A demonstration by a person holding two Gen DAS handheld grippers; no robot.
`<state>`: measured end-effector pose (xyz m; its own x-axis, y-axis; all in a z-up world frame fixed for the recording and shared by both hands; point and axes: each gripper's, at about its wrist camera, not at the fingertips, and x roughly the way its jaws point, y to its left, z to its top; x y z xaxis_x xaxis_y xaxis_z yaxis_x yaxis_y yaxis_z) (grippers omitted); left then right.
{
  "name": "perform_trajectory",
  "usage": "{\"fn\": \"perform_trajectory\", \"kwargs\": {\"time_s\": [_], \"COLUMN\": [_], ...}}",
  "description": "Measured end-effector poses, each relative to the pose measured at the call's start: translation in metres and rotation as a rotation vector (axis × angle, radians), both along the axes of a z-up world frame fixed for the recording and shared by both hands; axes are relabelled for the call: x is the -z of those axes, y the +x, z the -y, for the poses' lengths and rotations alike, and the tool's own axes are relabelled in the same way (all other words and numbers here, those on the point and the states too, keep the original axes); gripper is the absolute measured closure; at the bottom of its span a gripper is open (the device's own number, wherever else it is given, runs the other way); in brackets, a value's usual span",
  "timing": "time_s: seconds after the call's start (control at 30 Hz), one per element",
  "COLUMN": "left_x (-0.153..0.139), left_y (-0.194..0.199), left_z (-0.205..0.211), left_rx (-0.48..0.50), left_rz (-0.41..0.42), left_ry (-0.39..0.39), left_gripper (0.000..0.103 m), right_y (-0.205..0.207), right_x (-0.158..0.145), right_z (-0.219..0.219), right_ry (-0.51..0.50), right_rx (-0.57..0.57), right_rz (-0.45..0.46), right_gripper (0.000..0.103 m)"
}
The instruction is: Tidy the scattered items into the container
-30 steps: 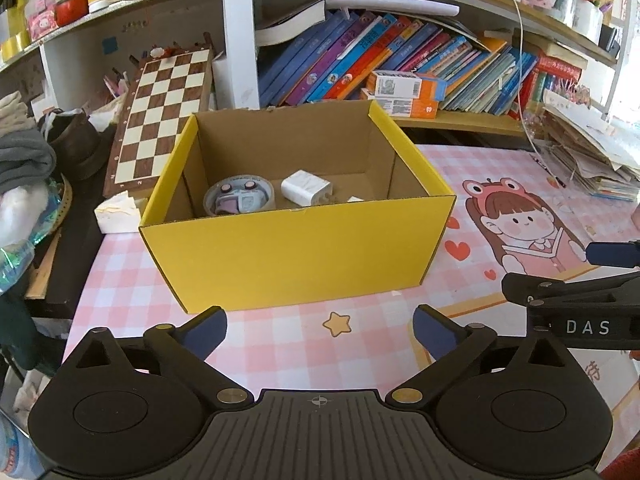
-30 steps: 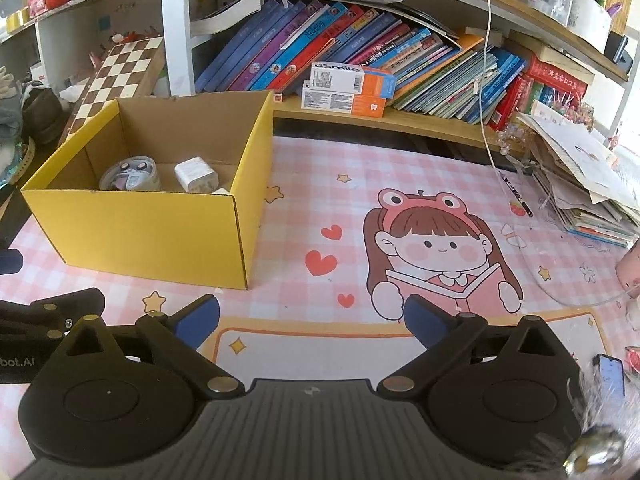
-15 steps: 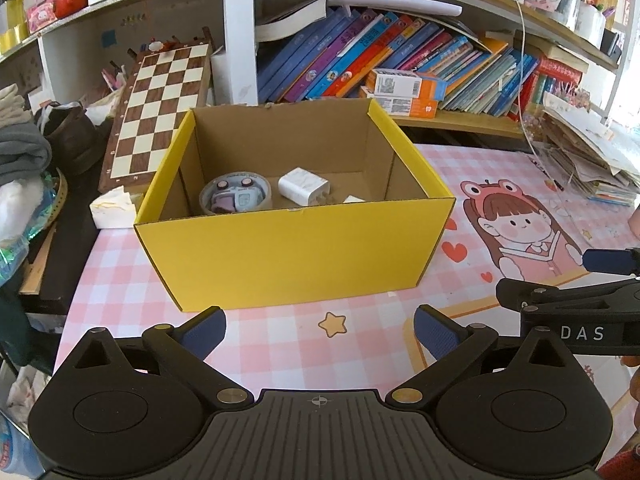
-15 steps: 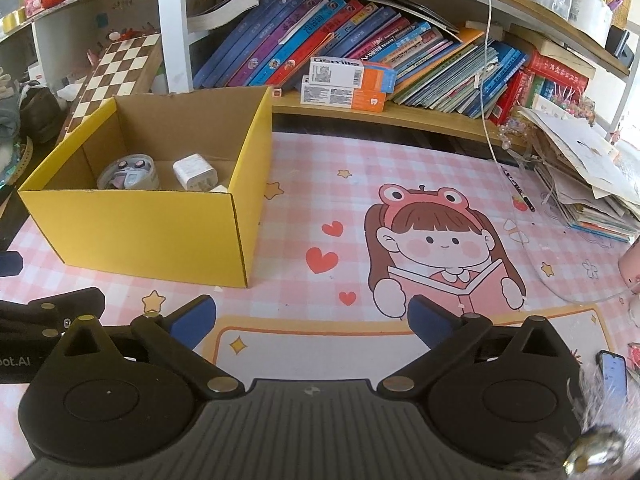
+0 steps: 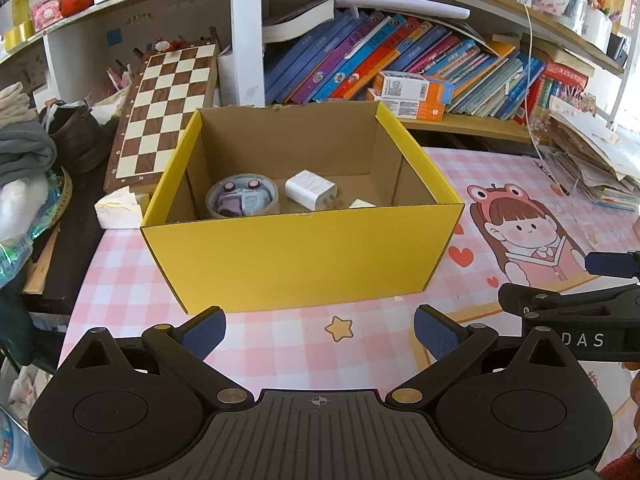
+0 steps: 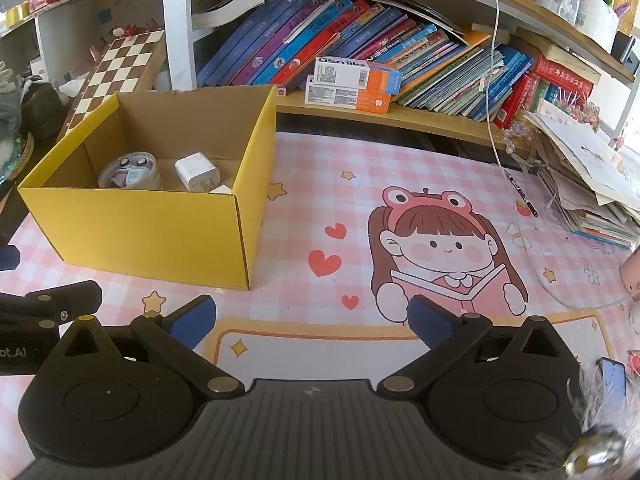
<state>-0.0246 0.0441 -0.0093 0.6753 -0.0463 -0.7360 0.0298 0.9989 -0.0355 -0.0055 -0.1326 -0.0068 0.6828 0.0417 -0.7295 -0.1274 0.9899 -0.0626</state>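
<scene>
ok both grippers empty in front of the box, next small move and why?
Probably swing the right gripper right, toward the phone near its right finger. Both it and the left gripper are open and empty; the yellow box already holds a tape roll and white charger.

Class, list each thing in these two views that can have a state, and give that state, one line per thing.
yellow box: open on top, upright on the mat.
tape roll: lying flat inside the box.
white charger: inside the box, beside the roll.
left tongs: open, holding nothing.
right tongs: open, holding nothing.
chessboard: leaning, tilted, behind the box.
</scene>
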Motion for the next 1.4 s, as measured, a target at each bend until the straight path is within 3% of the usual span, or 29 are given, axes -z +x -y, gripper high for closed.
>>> {"fn": "perform_trajectory", "kwargs": {"time_s": [1.4], "left_x": [0.0048], "left_y": [0.0033], "left_z": [-0.0046], "left_rx": [-0.006], "left_rz": [-0.029], "left_ry": [-0.019], "left_gripper": [0.001], "right_y": [0.0006], "right_x": [0.0031], "right_z": [-0.0009], "right_ry": [0.008], "right_rx": [-0.010], "right_rz": [-0.013], "right_gripper": [0.000]}}
